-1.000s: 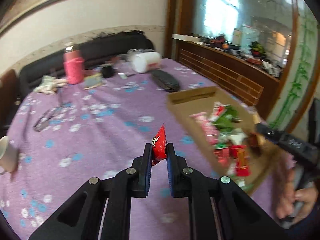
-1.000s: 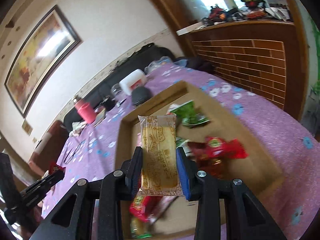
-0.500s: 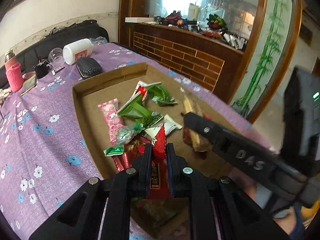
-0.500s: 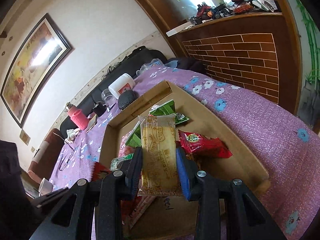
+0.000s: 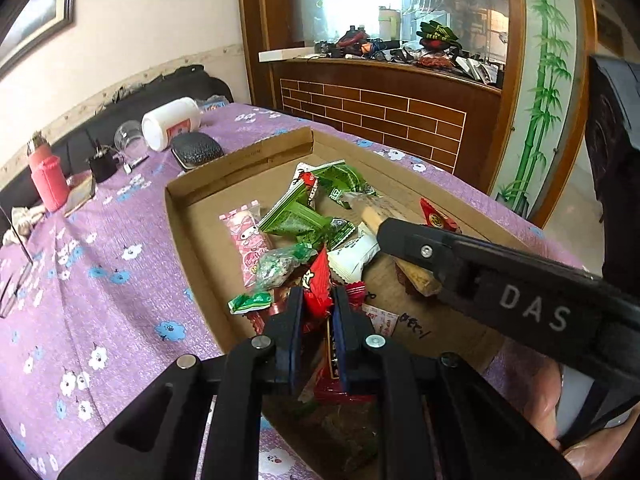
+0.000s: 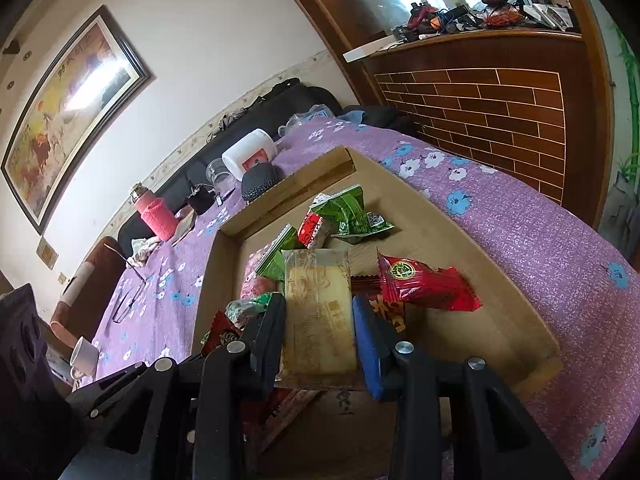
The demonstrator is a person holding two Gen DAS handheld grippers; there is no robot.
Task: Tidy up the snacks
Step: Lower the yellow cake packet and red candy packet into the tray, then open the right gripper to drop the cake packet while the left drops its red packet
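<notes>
A shallow cardboard tray (image 5: 240, 160) on the purple flowered tablecloth holds several green, red, pink and white snack packets. My left gripper (image 5: 316, 300) is shut on a small red snack packet (image 5: 317, 282) and holds it over the near end of the tray. My right gripper (image 6: 320, 312) is shut on a yellow cake packet (image 6: 320, 312) above the tray (image 6: 520, 312); it shows in the left wrist view (image 5: 404, 264) as a black arm crossing from the right. A red packet (image 6: 424, 286) lies just right of it.
At the table's far end stand a pink bottle (image 5: 48, 178), a white jar on its side (image 5: 172, 128), a black pouch (image 5: 196, 150) and a glass. A white mug (image 6: 82, 356) sits near the left edge. A brick-fronted counter (image 5: 400, 120) borders the right.
My left gripper has swung from over the bare tablecloth to above the tray with the red packet. My right gripper has lowered slightly with the cake packet, closer to the snacks.
</notes>
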